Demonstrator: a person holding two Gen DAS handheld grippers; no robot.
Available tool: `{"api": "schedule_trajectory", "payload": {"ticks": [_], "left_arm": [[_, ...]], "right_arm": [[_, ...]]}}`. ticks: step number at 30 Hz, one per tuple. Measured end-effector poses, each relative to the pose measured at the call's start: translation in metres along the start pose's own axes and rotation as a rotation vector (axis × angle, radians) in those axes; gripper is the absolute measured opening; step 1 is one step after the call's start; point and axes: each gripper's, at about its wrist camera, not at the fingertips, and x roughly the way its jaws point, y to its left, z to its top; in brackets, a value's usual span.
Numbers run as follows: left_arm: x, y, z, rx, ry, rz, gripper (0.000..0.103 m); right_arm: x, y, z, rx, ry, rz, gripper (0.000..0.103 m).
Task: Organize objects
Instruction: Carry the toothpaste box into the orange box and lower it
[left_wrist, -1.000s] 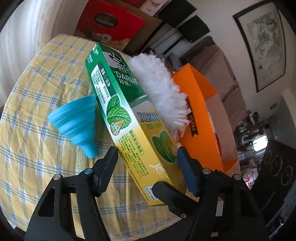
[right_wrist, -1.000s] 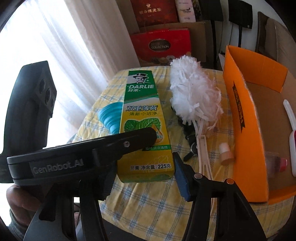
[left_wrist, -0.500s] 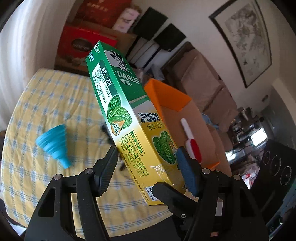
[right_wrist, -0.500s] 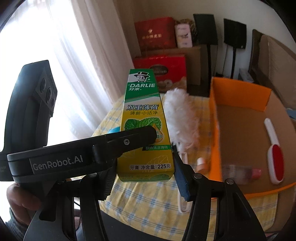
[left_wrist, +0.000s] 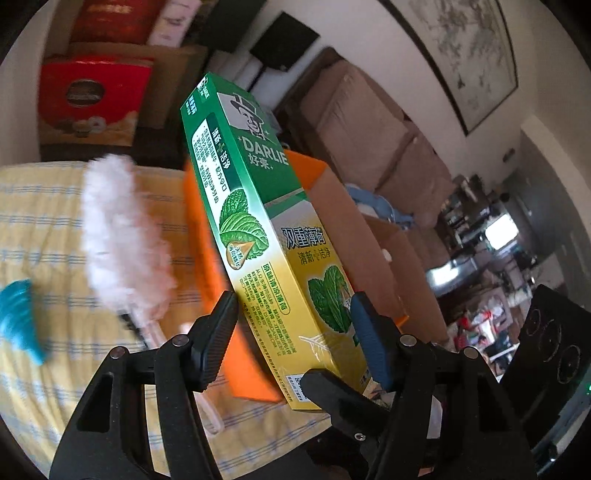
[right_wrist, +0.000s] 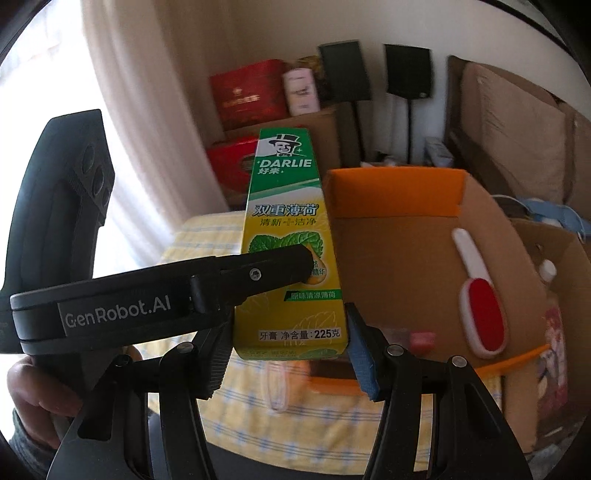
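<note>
Since the earlier frame, both tongs have carried the long green and yellow cardboard toothpaste box (left_wrist: 266, 236) up from the yellow checked tablecloth (left_wrist: 44, 229) and across toward the open orange cardboard carton (right_wrist: 399, 192); it now hangs in the air just left of the carton's near wall. The left tongs (left_wrist: 291, 332) close on its lower yellow end, one jaw on each long face, and the right tongs (right_wrist: 288, 350) clamp the same end from the sides. I judge the box light and stiff but easy to dent, with a glossy film that can slip, so the hold near the bottom end across the flat faces seems good. It shows a man in a top hat, "DARLIE" and mint leaves. Beyond the left tongs lie a white fluffy duster (left_wrist: 122, 229) and a blue funnel (left_wrist: 18, 317).
</note>
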Motion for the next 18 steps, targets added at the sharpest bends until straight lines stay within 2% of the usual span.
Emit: {"api": "schedule_trajectory", "payload": {"ticks": [10,13,18], "left_arm": [[0.069,-0.040,0.013,0.019,0.113,-0.040,0.060],[0.085,-0.049,0.015,0.036,0.135,-0.027,0.059],[0.107,-0.059,0.015,0.071,0.171,0.008,0.052]], "right_arm": [[-0.004,-0.068,-0.005,0.082,0.023,-0.089,0.058],[-0.002,-0.083,-0.007,0.094,0.034,-0.111,0.058],[0.012,-0.107,-0.010,0.119,0.060,-0.146,0.058]]}}
